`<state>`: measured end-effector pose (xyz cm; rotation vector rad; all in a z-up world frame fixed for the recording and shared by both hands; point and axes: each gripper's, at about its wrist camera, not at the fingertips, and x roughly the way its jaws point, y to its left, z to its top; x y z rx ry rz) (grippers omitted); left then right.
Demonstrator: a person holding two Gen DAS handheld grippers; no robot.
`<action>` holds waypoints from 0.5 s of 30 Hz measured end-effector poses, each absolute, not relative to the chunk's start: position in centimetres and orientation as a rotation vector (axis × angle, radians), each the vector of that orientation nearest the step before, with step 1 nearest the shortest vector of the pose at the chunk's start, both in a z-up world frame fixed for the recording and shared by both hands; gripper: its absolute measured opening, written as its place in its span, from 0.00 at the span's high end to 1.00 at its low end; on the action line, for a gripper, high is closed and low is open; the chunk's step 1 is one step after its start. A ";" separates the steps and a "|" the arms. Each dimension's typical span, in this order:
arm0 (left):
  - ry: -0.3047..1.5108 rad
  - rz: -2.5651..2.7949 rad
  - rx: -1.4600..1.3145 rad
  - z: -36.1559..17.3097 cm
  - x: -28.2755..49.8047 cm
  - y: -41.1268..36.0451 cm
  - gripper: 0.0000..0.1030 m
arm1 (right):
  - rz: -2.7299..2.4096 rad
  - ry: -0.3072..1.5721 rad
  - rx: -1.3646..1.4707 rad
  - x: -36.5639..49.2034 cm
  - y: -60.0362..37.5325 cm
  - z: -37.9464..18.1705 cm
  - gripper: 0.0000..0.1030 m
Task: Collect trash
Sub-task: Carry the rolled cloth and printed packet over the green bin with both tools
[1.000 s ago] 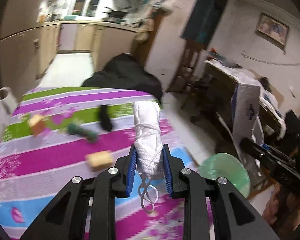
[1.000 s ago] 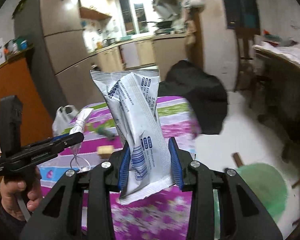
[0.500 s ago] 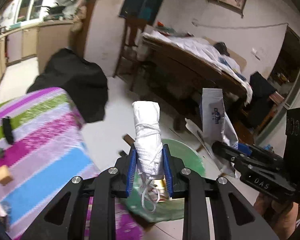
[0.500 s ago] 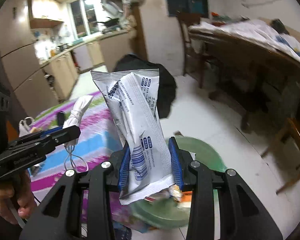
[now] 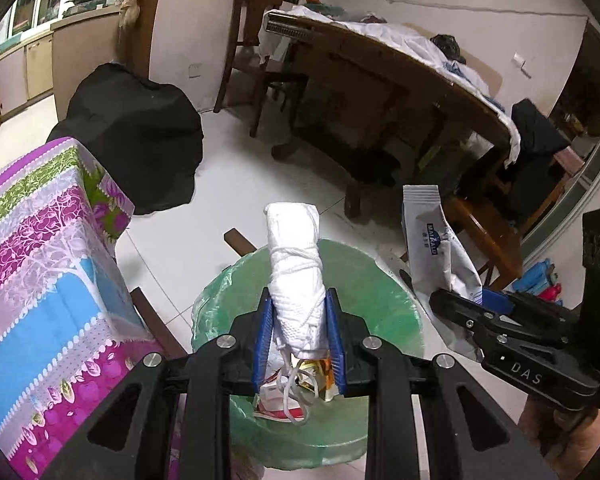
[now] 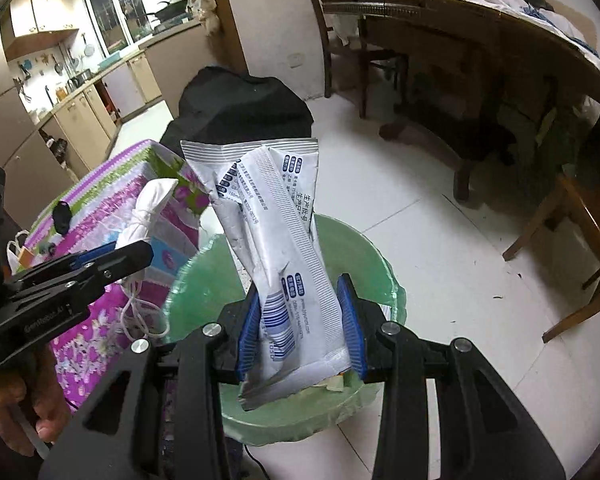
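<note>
White floor tiles [image 5: 236, 184] filled most of both views, and the green-lined bin [image 5: 376, 280] stood on them just beside the corner of the bench [image 5: 40, 264] with its striped floral cloth. A second ago we were looking along that bench towards the kitchen; now we had swung both hands off it and down, so the bin sat directly under us.

Our left gripper [image 5: 298, 336] was closed narrow on the rolled white cloth bundle [image 5: 296, 264], tied round with string, its loose loops dangling over the bin's mouth. Our right gripper [image 6: 300, 320] was clamped on the white snack wrapper [image 6: 276, 240], which stood up between the pads above the bin; in the left view it hung at the bin's far-right rim. Neither grip had altered during the swing.

Inside the bin we could see a few packets [image 5: 300, 384] already lying.

We judged the carry all but finished: both pieces were over or at the edge of the bin, and only the release remained. The wrapper sat nearer the rim, so it looked likelier to miss.
</note>
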<state>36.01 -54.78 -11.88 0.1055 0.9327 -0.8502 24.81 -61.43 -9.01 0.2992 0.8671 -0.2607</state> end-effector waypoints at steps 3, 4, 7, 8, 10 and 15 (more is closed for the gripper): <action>0.931 -0.844 0.124 -12.5 35.9 -55.5 0.75 | -0.265 0.873 0.291 24.6 -61.7 -9.3 0.66; 0.929 -0.844 0.129 -12.6 35.6 -55.4 0.75 | -0.264 0.873 0.291 24.6 -62.0 -9.4 0.66; 0.926 -0.842 0.140 -12.6 35.4 -55.7 0.75 | -0.265 0.872 0.291 24.5 -62.1 -9.5 0.66; 0.924 -0.841 0.143 -12.6 35.4 -55.5 0.75 | -0.264 0.872 0.292 24.5 -62.1 -9.6 0.66; 0.922 -0.838 0.149 -12.5 35.3 -55.4 0.75 | -0.262 0.871 0.293 24.5 -62.5 -9.7 0.66; 0.927 -0.835 0.158 -12.5 35.1 -55.5 0.75 | -0.258 0.870 0.298 24.5 -62.2 -9.7 0.66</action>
